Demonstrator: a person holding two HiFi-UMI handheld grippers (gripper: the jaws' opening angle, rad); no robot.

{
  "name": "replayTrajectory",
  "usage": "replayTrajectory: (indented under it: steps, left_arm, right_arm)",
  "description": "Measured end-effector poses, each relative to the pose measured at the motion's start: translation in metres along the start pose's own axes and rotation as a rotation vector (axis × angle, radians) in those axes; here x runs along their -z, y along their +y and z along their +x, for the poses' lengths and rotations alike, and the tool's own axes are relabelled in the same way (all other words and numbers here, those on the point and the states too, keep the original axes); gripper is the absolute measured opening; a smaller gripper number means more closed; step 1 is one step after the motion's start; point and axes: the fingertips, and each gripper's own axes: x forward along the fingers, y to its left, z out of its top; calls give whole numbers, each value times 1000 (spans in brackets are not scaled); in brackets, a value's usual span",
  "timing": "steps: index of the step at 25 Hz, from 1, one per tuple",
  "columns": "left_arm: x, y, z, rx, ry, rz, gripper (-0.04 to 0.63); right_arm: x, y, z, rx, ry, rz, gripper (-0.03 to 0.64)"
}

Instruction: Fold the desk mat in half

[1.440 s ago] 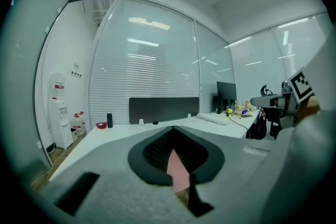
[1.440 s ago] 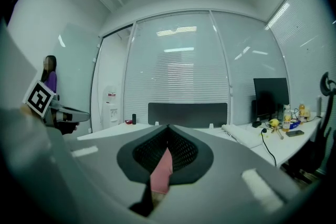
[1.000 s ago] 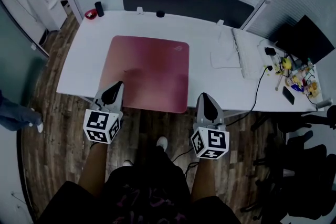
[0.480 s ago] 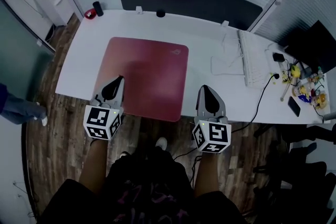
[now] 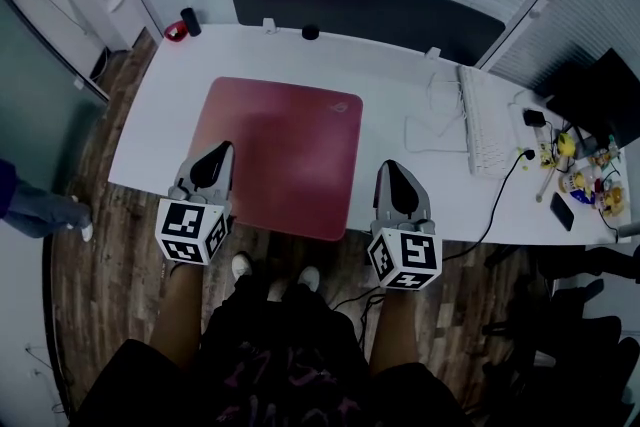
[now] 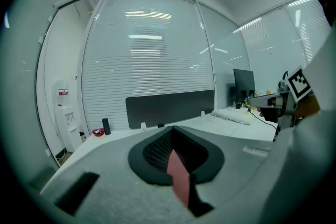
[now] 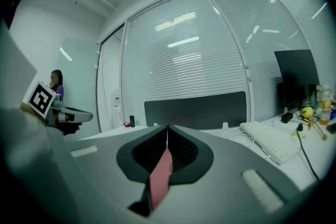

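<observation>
**Desk mat, flat on the desk; both tongs clenched at its near edge**

Item: pink-red rectangular soft desk mat (image 5: 280,155). It lay flat and unfolded on the left half of the white desk (image 5: 420,85). Its far edge sat well short of the desk's back, and its near edge reached the desk's front edge, seemingly a little past it at the right corner. It looked close to square from above, so its long axis could not be told for sure.

Left gripper (image 5: 222,151): at the desk's front edge, over the mat's near-left corner and pointing toward the desk's back. Its jaws were clenched together.

Right gripper (image 5: 390,169): at the desk's front edge, just beside the mat's near-right corner and pointing the same way. Its jaws were also clenched.

A pink sliver showed in the slit under each pair of jaws. With the mat lying flat, this read as the mat seen below them rather than a hold.

Governing relation: the mat stretched straight ahead of both tongs, one corner to each, neither clearly nearer. In my judgement the fold would run near edge to far edge, and the jaws would have to open first.

Also on the desk: a white keyboard (image 5: 485,130) toward the right end, well apart from the mat.
</observation>
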Motion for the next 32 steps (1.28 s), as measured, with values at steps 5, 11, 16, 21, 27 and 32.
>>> replayTrajectory:
  steps: [5, 11, 16, 21, 27, 32]
  left_arm:
    - [-2, 13, 5, 21, -13, -1, 0]
    - [2, 30, 6, 35, -12, -12, 0]
    - [19, 47, 5, 35, 14, -30, 0]
    - [50, 54, 5, 40, 71, -31, 0]
    - [89, 58, -1, 45, 115, -94, 0]
    - [120, 63, -8, 40, 163, -121, 0]
  right_arm:
    - [-2, 12, 8, 14, -1, -26, 8]
    - [0, 26, 17, 25, 6, -17, 8]
    - [16, 40, 27, 26, 42, -17, 8]
    - [40, 53, 31, 25, 85, -2, 8]
    - [80, 69, 29, 17, 153, 10, 13]
    - [109, 77, 24, 16, 209, 28, 15]
